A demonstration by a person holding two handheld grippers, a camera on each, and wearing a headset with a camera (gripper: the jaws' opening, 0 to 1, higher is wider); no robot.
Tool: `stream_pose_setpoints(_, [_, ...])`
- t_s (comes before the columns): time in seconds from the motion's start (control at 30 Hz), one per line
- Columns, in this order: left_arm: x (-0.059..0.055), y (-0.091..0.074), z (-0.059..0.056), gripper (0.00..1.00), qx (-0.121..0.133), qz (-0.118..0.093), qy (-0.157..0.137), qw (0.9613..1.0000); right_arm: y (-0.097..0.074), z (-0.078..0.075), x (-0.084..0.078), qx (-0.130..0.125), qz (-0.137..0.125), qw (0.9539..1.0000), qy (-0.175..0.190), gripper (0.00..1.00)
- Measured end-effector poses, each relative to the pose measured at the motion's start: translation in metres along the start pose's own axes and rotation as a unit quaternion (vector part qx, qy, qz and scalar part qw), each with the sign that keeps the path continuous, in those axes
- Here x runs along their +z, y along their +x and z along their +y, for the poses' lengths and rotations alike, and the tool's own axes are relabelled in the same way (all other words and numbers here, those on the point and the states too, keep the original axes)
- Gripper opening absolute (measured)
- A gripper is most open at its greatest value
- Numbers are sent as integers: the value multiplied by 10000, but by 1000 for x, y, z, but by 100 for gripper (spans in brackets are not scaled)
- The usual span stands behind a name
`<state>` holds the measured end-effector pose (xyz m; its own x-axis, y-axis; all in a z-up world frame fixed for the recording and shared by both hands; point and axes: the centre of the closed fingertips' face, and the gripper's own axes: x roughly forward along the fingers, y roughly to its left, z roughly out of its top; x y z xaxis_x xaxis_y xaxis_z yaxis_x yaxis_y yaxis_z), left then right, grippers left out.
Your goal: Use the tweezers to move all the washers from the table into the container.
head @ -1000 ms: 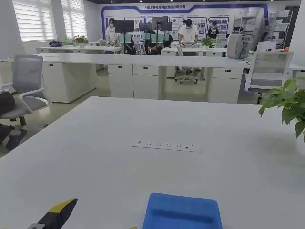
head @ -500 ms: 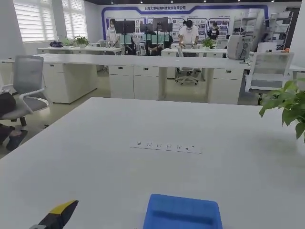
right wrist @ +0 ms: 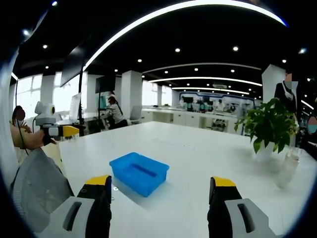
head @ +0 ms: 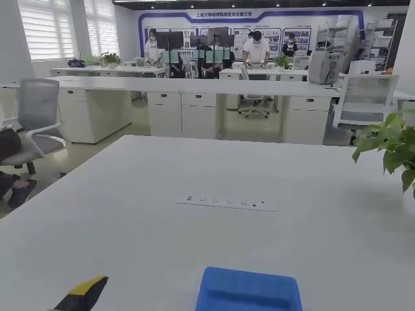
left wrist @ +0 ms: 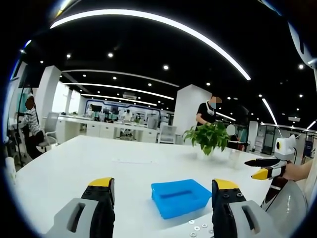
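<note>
Blue bin looks empty, washers on table near it; my left tongs and right tongs spread, holding nothing.

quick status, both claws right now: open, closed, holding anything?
Left claw: open, jaws wide apart, holding nothing.
Right claw: open, jaws wide apart, holding nothing.

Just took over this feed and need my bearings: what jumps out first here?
The bright blue container sits on the white table, just ahead of the left gripper and right gripper, both open. A few small washers lie on the table beside it, by the left gripper's jaw. A leafy potted plant stands farther right.
</note>
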<state>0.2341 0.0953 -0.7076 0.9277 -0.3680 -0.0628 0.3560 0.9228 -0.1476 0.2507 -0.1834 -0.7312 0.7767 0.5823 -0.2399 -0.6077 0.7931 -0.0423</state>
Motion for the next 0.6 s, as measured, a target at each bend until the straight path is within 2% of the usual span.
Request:
stream_pose_setpoints(0.23, [-2,2,-2,81,-23,68,54,10000,1,-2,-1,-12,9,10000,-1,79])
stream_pose_setpoints(0.4, [-12,2,-3,74,-161,353,-21,9992,1,-5,-5,-68,93,9999,9,80])
stream_pose_setpoints(0.53, [-16,3,-6,73,-255,486,-17,9985,1,-6,-4,-93,102,9999,27,80])
stream_pose_setpoints(0.6, [-22,4,-8,71,-361,670,-20,9971,2,-6,-4,-95,138,9999,33,80])
